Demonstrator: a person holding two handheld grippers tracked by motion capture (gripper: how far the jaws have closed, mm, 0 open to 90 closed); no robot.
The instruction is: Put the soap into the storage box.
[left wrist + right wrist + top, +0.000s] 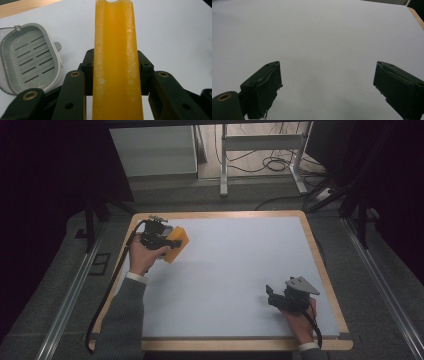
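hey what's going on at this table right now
A person works with a gripper in each hand. The left gripper has its fingers closed on a yellow-orange soap bar near the table's far left corner, beside a grey slotted soap dish. The right gripper rests open near the front right, holding nothing.

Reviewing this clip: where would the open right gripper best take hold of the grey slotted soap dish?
Probably across the grey soap dish's two long sides, coming from above. It lies flat on the table with its hollow up, and its narrower width suits the jaws. The left gripper already holds the orange bar.
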